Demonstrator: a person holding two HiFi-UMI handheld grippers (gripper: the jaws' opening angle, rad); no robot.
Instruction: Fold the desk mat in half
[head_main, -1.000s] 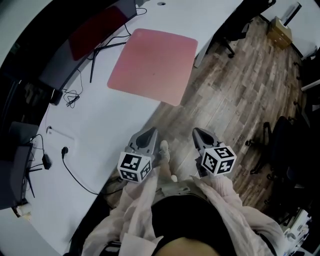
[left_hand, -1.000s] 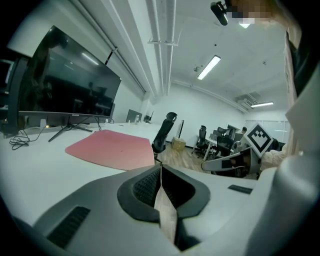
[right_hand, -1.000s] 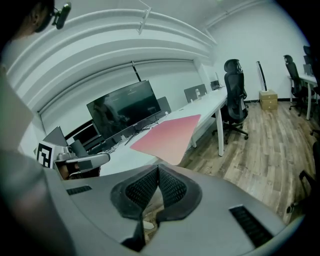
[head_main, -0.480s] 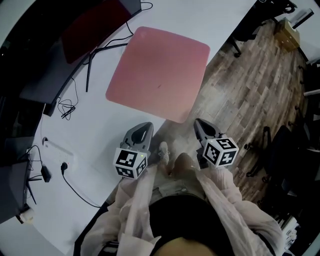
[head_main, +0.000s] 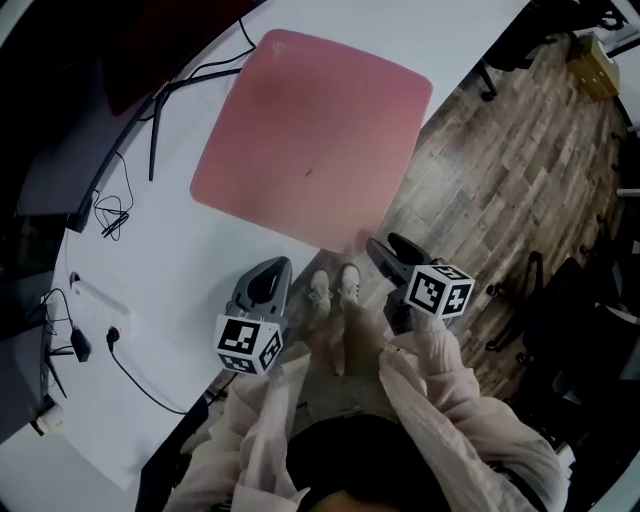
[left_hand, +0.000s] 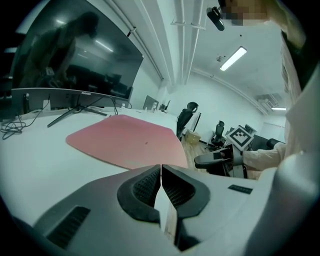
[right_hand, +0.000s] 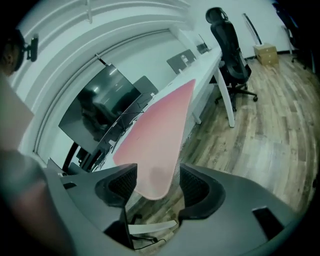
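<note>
The pink desk mat (head_main: 310, 140) lies flat on the white desk (head_main: 170, 320), its right side hanging a little past the desk's edge. My right gripper (head_main: 378, 247) is at the mat's near right corner, and its jaws are opening. In the right gripper view that corner (right_hand: 159, 172) sits between the two pads with a gap on each side, my right gripper (right_hand: 155, 184) not pressing it. My left gripper (head_main: 270, 272) is shut and empty over bare desk, short of the mat's near edge (left_hand: 125, 142); its jaws (left_hand: 161, 175) meet tip to tip.
A dark curved monitor (head_main: 60, 150) and loose cables (head_main: 110, 215) stand behind and left of the mat. A socket block (head_main: 95, 300) lies at the desk's left. Wooden floor (head_main: 500, 190), an office chair (right_hand: 230, 65) and a cardboard box (right_hand: 265, 50) are to the right.
Both grippers have moved forward toward the mat. The right gripper has reached the mat's near right corner and its jaws now stand apart around it.
</note>
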